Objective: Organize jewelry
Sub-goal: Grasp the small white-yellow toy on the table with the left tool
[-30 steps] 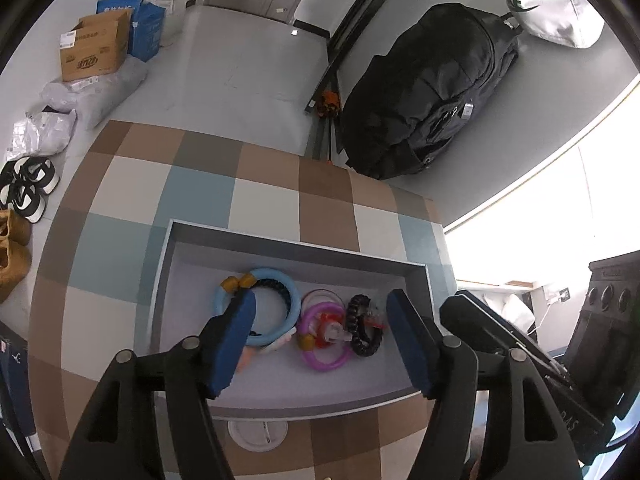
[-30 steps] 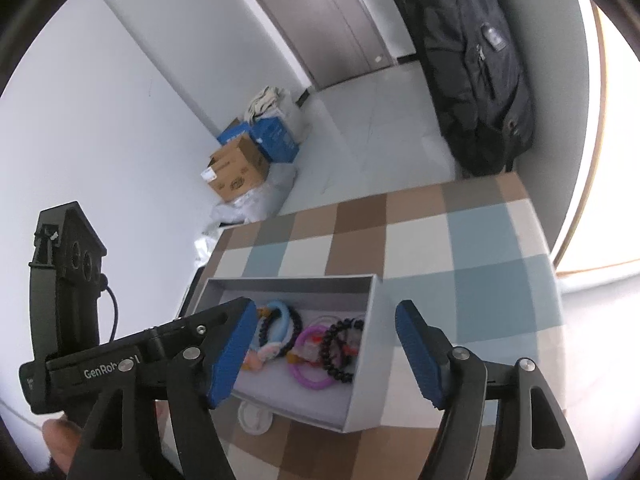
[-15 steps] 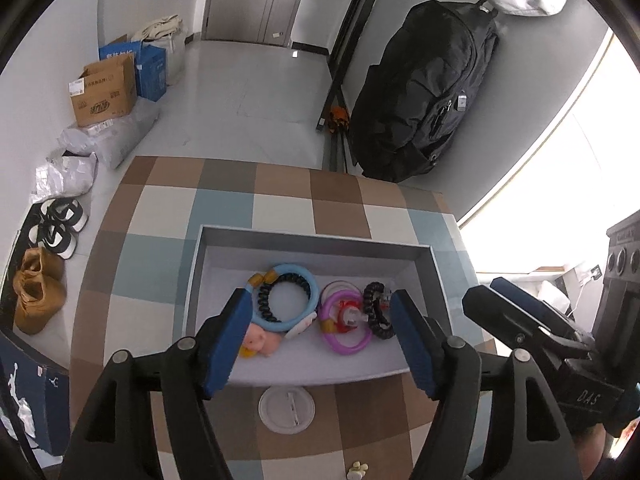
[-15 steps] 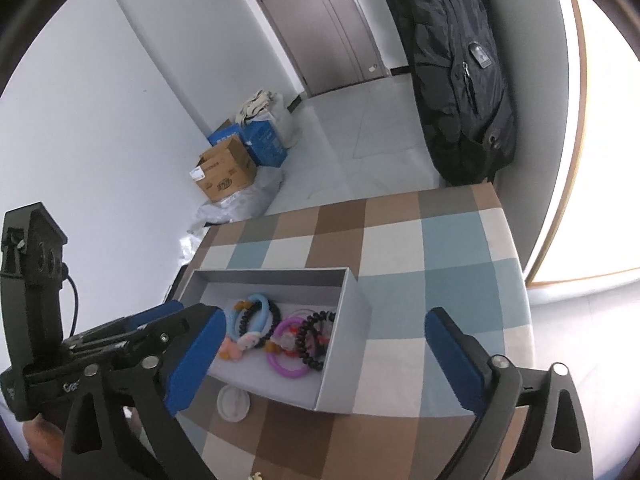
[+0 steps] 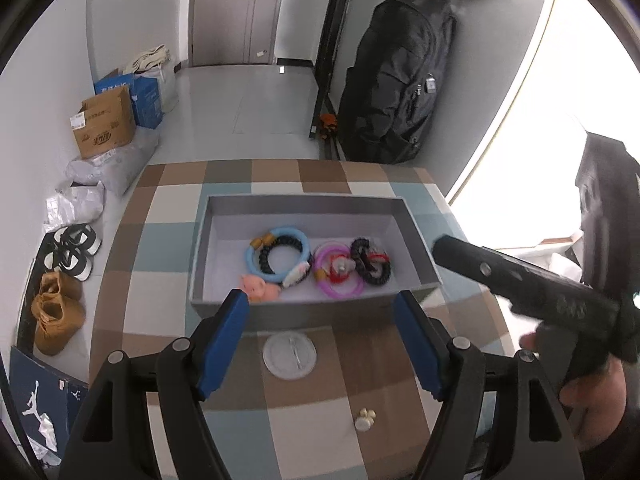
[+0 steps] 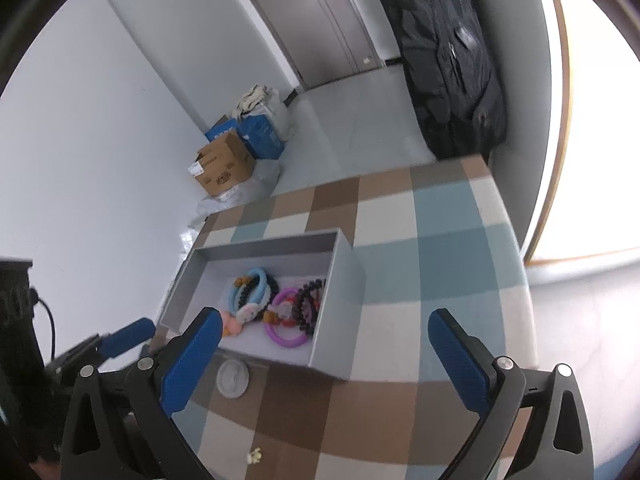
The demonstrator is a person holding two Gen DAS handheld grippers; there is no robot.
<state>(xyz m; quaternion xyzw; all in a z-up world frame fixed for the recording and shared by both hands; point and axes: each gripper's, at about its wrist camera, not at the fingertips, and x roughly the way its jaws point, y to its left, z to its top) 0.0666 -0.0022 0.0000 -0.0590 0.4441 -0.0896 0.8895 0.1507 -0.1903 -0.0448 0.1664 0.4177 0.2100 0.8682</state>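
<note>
A rectangular grey box (image 5: 208, 248) with matte walls stands on the checked cloth of the surface (image 5: 168, 280). Inside it lie a smooth blue ring (image 5: 304, 246), a black bead bracelet (image 5: 370, 266) and a glossy purple ring (image 5: 344, 290). A flat white round lid (image 5: 289, 355) lies just before the box. The left tool (image 5: 322, 340) and right tool (image 6: 324, 364) are open and empty; the right one has spread wider than a second ago. A blue board on the floor (image 5: 36, 396) carries a white jumping-figure logo.

Both grippers (image 5: 322, 340) (image 6: 324, 354) wide apart, empty
</note>
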